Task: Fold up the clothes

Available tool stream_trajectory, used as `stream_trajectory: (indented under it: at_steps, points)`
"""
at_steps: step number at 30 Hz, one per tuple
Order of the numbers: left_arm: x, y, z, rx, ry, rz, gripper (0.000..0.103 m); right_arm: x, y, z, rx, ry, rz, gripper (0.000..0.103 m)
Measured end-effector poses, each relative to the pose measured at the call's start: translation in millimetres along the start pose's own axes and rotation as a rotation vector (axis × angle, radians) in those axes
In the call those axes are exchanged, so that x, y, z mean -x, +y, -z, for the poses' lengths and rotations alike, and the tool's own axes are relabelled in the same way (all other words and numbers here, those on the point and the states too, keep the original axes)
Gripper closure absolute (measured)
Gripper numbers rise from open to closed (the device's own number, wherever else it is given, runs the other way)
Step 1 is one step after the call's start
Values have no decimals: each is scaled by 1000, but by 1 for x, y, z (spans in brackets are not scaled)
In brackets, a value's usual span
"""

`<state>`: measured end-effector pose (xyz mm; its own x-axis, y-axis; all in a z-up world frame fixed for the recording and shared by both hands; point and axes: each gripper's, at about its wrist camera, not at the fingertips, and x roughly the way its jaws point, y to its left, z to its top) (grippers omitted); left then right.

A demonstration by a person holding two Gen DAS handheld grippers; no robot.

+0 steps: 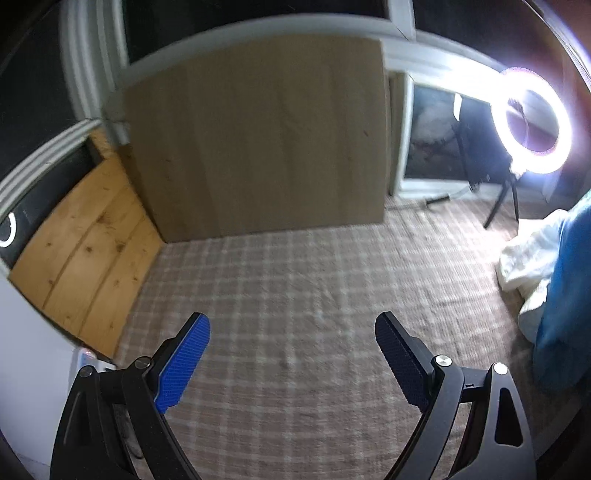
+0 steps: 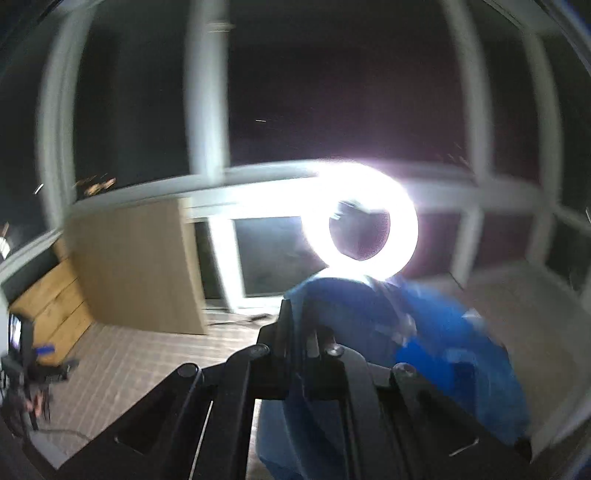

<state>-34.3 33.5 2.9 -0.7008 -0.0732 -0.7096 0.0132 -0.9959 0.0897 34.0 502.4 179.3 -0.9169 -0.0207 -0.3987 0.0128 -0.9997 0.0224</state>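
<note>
Right wrist view: my right claw [image 2: 299, 332] is clamped on the blue garment [image 2: 424, 332]; my left claw [image 1: 291, 350] gapes wide, empty, above the checked cloth [image 1: 295, 280].

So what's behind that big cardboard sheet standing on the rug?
The cardboard sheet leans against white-framed dark windows, visible above and beside it. Whatever sits directly behind it is hidden.
</note>
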Motion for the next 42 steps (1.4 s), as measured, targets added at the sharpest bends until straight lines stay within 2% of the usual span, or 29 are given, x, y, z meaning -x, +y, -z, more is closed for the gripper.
stream_trajectory:
  at_steps: [6,8,10,12,14,15,17,18,19,20,22,23,24,29,30,33,34,39,42]
  points:
    - [23,49,6,22,-48,-87,12,-37,131,11,123,99,-293,100]
    - [26,62,10,26,-49,-103,12,-64,175,23,127,177,-394,100]
    - [25,70,15,26,-38,-102,12,-95,226,40,164,306,-487,97]
    - [21,74,20,19,-20,-90,12,-121,253,63,209,417,-495,94]
    - [14,71,26,1,3,-63,12,-129,257,79,258,468,-444,94]
    - [10,68,28,-13,16,-44,12,-126,246,81,249,466,-420,92]
    - [0,54,32,-52,41,11,12,-114,217,85,196,452,-365,78]
    - [-3,45,33,-74,48,42,12,-107,191,87,156,444,-311,68]
    - [-7,33,34,-100,55,77,12,-100,161,87,115,436,-251,59]
    - [-11,21,36,-127,60,108,12,-90,131,91,82,429,-174,56]
    - [-19,-6,39,-177,73,160,12,-73,70,109,51,434,16,46]
    - [-24,-19,41,-199,84,189,12,-65,40,119,38,438,114,43]
    - [-30,-32,44,-216,100,211,12,-62,15,130,22,464,171,40]
    - [-49,-89,62,-286,185,256,12,-65,-71,209,8,658,333,38]
    - [-50,-94,67,-293,198,254,12,-63,-75,220,-6,672,329,38]
    - [-53,-86,81,-291,236,208,12,-59,-56,250,-6,676,143,38]
    - [-53,-77,85,-282,246,183,12,-59,-40,258,30,679,76,38]
    - [-46,-24,95,-208,267,74,12,-59,70,280,339,673,-264,38]
    - [-35,1,102,-185,246,26,12,-62,133,296,534,649,-405,38]
